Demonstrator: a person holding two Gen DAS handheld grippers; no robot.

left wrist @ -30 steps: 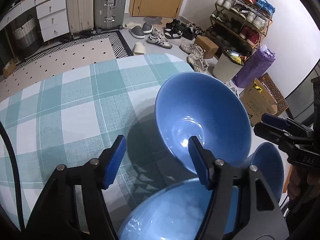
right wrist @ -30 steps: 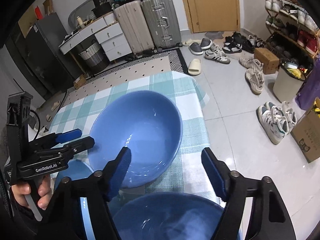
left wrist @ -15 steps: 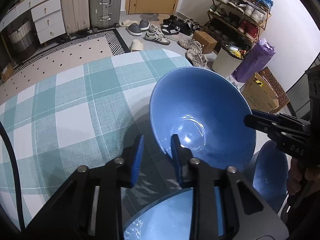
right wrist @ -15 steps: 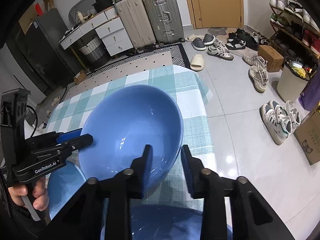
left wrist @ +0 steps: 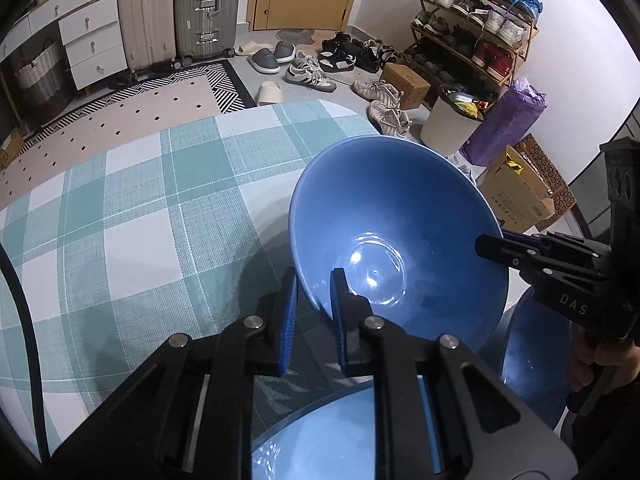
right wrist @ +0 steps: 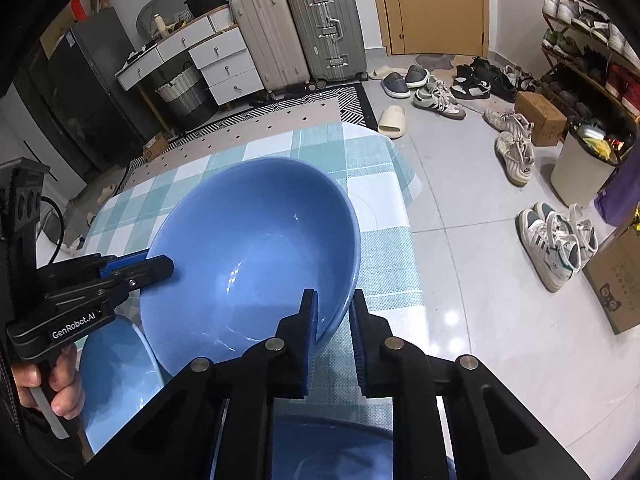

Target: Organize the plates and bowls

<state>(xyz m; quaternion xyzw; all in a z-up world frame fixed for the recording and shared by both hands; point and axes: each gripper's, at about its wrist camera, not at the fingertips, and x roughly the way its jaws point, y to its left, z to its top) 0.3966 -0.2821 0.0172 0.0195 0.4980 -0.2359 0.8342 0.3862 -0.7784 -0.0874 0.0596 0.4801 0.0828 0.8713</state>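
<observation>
A large blue bowl sits over the teal checked tablecloth, gripped at opposite sides of its rim. My left gripper is closing on the near-left rim, one pad inside and one outside, pressing it. It shows at the bowl's left rim as the left gripper. My right gripper is closing the same way on the near-right rim. In the left wrist view that right gripper pinches the bowl's right edge. A paler blue bowl lies below my fingers.
Another blue bowl stands beside the held one, near a hand. The table's far edge drops to a tiled floor with shoes, a bin, cardboard boxes and suitcases.
Both grippers went from wide open to shut on the big bowl's rim. The right gripper came slightly lower and nearer to the bowl.
</observation>
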